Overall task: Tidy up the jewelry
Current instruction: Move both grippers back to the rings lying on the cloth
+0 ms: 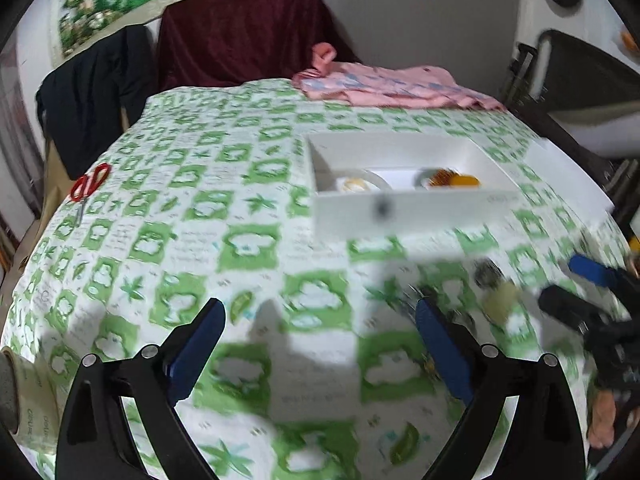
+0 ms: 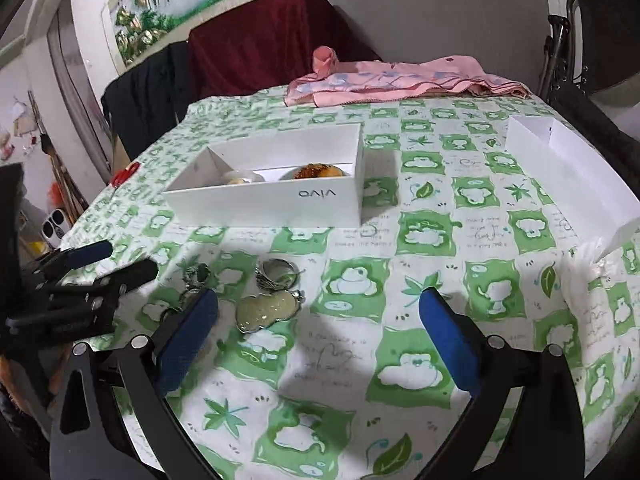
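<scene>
A white box (image 2: 264, 202) with dividers stands on the green-patterned tablecloth and holds a pale bangle (image 2: 240, 178) and an amber piece (image 2: 316, 171); it also shows in the left wrist view (image 1: 404, 208). Loose jewelry lies in front of it: a pale gourd-shaped pendant (image 2: 266, 312), a silver ring piece (image 2: 276, 274) and dark pieces (image 2: 196, 276). My right gripper (image 2: 320, 312) is open and empty, just right of the pendant. My left gripper (image 1: 320, 320) is open and empty above bare cloth; the left wrist view is blurred.
A white box lid (image 2: 568, 176) lies at the right table edge. Pink cloth (image 2: 400, 78) lies at the far edge. Red scissors (image 1: 90, 186) lie at the left edge. A dark red covered chair (image 1: 240, 32) stands behind the table.
</scene>
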Motion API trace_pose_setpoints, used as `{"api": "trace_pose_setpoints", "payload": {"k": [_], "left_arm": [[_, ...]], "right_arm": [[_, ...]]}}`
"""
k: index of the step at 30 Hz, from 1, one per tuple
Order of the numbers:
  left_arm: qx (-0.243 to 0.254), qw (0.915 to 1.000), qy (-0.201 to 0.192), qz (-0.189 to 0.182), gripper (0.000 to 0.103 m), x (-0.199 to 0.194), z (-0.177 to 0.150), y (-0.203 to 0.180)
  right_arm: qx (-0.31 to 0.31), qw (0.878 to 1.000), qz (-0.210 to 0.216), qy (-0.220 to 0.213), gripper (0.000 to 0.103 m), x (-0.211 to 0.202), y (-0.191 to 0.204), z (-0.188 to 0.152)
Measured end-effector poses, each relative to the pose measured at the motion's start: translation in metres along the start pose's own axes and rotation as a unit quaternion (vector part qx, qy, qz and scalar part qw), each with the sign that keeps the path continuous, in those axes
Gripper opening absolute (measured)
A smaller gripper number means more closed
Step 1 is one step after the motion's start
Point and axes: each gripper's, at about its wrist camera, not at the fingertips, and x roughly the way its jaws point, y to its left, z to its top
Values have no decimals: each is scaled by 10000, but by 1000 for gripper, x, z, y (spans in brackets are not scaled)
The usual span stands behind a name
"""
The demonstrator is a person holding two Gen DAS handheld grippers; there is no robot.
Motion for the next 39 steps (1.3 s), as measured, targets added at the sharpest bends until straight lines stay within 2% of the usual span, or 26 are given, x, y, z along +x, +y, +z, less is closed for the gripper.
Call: {"api": "trace_pose_setpoints", "payload": {"k": [4, 10, 13, 16, 18, 21, 25, 28, 34, 37, 39], "left_arm": [[414, 9989, 37, -197, 94, -2, -7, -17], [1063, 9943, 26, -117, 94, 0, -14, -44], [1155, 9932, 129, -37, 94, 5, -15, -47], [1046, 9943, 208, -11, 97, 9, -13, -42], [957, 9949, 249, 176, 97, 11, -12, -34], [496, 9974, 312, 412, 97, 12, -9, -7], [-171, 9979, 179, 594, 97, 5, -6, 27], [-299, 9981, 33, 529, 97, -2, -6, 33], [544, 9976, -140, 410, 94, -8, -9, -3], [868, 9954, -116, 375, 87, -6, -13, -16], [927, 9951, -45, 333, 74, -3, -14, -18]], "right_arm": [[427, 9988, 100, 223, 96, 8, -16, 0], [698, 9970, 208, 262, 96, 9, -24, 1], [685, 9971, 197, 272, 96, 10, -24, 2], [687, 9970, 193, 285, 96, 11, -25, 2], [695, 9970, 200, 282, 96, 10, -25, 2], [706, 9969, 214, 276, 96, 11, -25, 2], [703, 9969, 239, 252, 96, 10, -25, 2], [696, 9970, 235, 255, 96, 10, -24, 2], [701, 9969, 229, 262, 96, 10, -24, 2], [696, 9969, 242, 257, 96, 10, -24, 1], [689, 9970, 244, 253, 96, 10, -23, 1]]}}
